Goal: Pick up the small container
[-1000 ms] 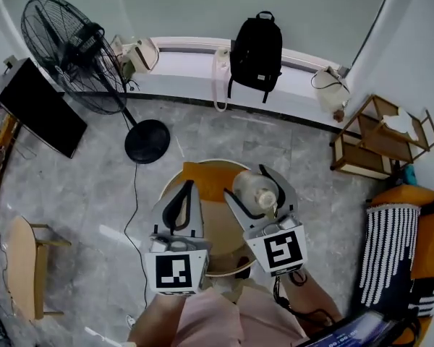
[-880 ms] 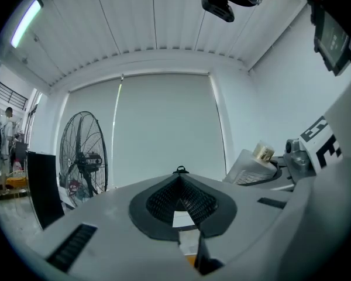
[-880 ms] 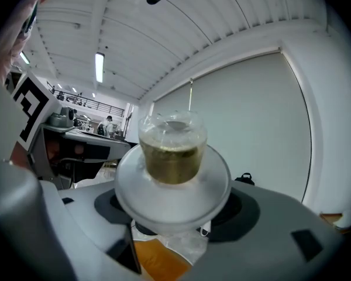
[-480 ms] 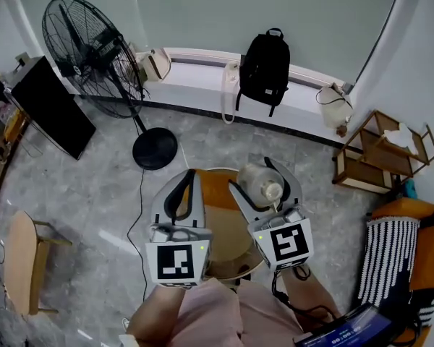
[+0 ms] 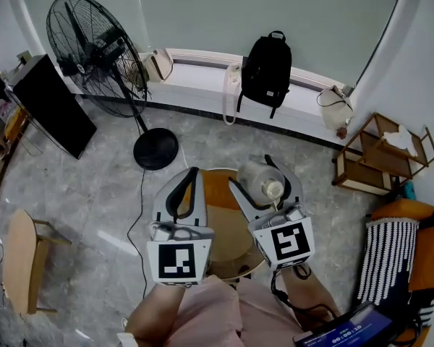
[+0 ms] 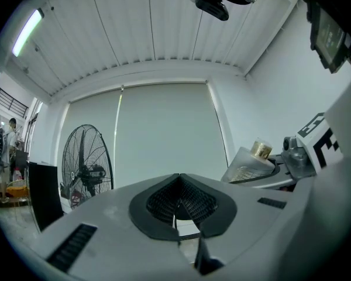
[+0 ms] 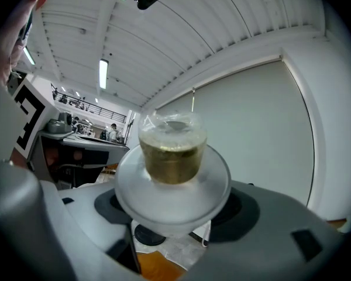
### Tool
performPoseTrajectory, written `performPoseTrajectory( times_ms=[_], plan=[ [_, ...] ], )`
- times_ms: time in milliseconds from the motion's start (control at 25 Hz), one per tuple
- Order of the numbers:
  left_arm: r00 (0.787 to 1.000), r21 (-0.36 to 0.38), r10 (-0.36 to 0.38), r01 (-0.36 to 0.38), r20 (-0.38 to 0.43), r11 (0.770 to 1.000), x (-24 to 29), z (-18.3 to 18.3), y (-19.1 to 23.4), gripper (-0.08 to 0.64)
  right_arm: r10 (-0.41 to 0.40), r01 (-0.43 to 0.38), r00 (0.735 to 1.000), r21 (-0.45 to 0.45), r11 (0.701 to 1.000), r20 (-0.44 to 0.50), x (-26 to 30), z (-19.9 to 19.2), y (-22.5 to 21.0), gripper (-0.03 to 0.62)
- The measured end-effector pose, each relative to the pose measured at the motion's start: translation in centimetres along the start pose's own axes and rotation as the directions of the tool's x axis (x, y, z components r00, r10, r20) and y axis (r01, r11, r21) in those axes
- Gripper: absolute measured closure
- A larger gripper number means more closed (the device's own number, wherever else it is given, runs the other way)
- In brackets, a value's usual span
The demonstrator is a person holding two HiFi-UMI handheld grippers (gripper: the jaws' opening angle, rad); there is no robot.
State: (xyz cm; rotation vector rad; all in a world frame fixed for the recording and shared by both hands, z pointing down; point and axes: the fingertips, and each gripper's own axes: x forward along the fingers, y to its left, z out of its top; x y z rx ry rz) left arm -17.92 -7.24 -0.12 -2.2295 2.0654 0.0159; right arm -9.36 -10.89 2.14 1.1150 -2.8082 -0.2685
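Not much has shifted in the last second: your right claw (image 5: 252,173) and its load sit a touch higher in the head view, and the left claw is where it was.

- Right claw is clamped on the small container (image 7: 172,157), a clear tub with yellow-brown contents. The wide rim end is at the jaws and the narrower end points away.
- Container is off the round wooden surface (image 5: 228,230), above its far right edge and just beside the orange item (image 5: 215,183) lying there.
- Left claw (image 6: 175,212) has its jaws together with nothing between them. It's idle beside the right one.

My read is that the pick is done and you're in the lift-and-hold phase. For the next move, keep the squeeze constant and the tub level, since the contents look loose or liquid. Avoid wrist roll, and keep the left claw clear of the tub.
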Motion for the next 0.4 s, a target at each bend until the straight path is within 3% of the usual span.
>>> performPoseTrajectory(
  times_ms=[400],
  plan=[
    [1.0, 0.012, -0.014, 0.014, 0.004, 1.0, -0.23, 0.19, -0.11, 0.548, 0.007, -0.007, 1.0, -0.009, 1.0, 0.018, 0.13, 0.55, 0.54, 0.258]
  ],
)
